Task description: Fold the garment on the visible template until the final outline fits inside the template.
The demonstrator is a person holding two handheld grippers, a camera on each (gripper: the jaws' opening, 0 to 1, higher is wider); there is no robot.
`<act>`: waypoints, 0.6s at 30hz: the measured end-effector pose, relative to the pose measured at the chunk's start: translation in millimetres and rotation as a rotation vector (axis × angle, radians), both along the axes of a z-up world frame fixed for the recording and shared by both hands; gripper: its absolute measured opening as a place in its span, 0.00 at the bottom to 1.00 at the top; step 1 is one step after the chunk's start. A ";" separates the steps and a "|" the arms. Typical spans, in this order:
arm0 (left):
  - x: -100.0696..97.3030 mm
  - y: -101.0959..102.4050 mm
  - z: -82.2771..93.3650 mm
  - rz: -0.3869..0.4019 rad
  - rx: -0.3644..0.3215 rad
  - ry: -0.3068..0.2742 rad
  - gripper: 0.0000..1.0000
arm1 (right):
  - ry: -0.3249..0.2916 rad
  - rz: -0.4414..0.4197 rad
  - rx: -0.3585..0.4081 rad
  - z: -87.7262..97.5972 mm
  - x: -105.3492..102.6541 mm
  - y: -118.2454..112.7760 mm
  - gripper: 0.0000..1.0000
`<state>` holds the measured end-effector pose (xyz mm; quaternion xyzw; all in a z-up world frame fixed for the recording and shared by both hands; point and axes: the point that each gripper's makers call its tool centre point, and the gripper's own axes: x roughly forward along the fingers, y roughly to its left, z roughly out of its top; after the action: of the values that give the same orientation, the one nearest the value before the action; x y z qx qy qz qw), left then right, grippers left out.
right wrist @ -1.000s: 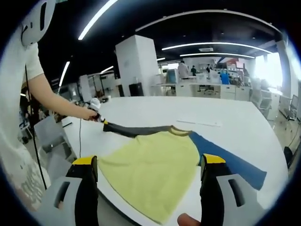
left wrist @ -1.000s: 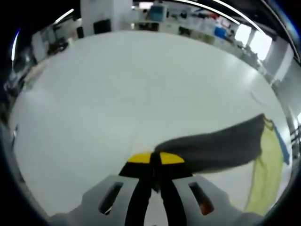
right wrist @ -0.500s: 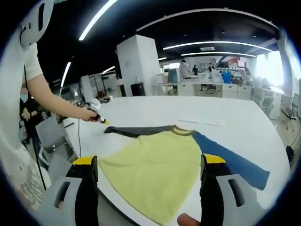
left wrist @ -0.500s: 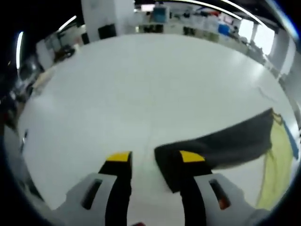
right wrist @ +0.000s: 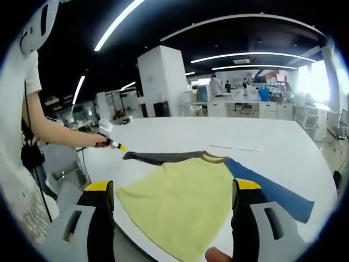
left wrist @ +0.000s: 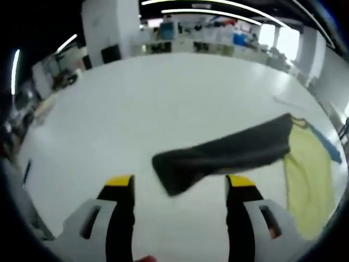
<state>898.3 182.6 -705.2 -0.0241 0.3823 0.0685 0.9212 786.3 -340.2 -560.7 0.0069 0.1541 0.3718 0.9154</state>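
Yellow cloth garment (right wrist: 180, 202) with grey sleeve (left wrist: 218, 158) lies flat near our white surface's (left wrist: 163, 98) edge; both our jaws released.

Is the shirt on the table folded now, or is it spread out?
Spread out. The shirt lies flat on the table, grey sleeve and blue sleeve stretched to opposite sides, nothing folded over.

Left gripper (left wrist: 180, 185) — jaws spread — above the shirt's dark grey sleeve (left wrist: 223, 155) lying on the white table (left wrist: 163, 98).
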 end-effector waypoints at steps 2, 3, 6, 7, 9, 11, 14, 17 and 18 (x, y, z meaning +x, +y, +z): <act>-13.9 -21.1 9.7 -0.023 0.001 -0.016 0.65 | -0.008 0.004 0.003 1.4 -1.5 -0.3 0.89; -19.0 -32.1 15.2 -0.038 -0.005 -0.025 0.66 | -0.011 0.005 0.003 2.0 -2.1 -0.6 0.89; -33.7 -65.5 32.7 -0.086 -0.035 -0.062 0.69 | -0.022 0.010 0.007 4.4 -4.8 -2.3 0.89; -34.5 -68.2 34.4 -0.093 -0.038 -0.067 0.70 | -0.026 0.010 0.007 4.9 -5.5 -3.1 0.89; -40.8 -86.7 46.8 -0.127 -0.056 -0.101 0.72 | -0.034 0.009 0.009 6.1 -7.0 -5.4 0.89; -47.6 -106.3 57.0 -0.166 -0.083 -0.126 0.76 | -0.038 0.006 0.009 6.4 -8.3 -7.4 0.89; -60.7 -142.2 73.8 -0.245 -0.131 -0.169 0.78 | -0.046 0.001 0.009 6.9 -10.8 -11.5 0.89; -66.4 -176.3 96.9 -0.336 -0.207 -0.277 0.84 | -0.053 -0.010 0.015 8.0 -12.9 -16.1 0.89; -71.6 -187.9 103.9 -0.352 -0.239 -0.295 0.86 | -0.053 -0.013 0.016 7.8 -13.3 -17.4 0.89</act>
<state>826.8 -5.4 -601.3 -0.0757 0.2473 -0.1427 0.9554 773.1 -357.6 -552.9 0.0052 0.1267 0.3669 0.9216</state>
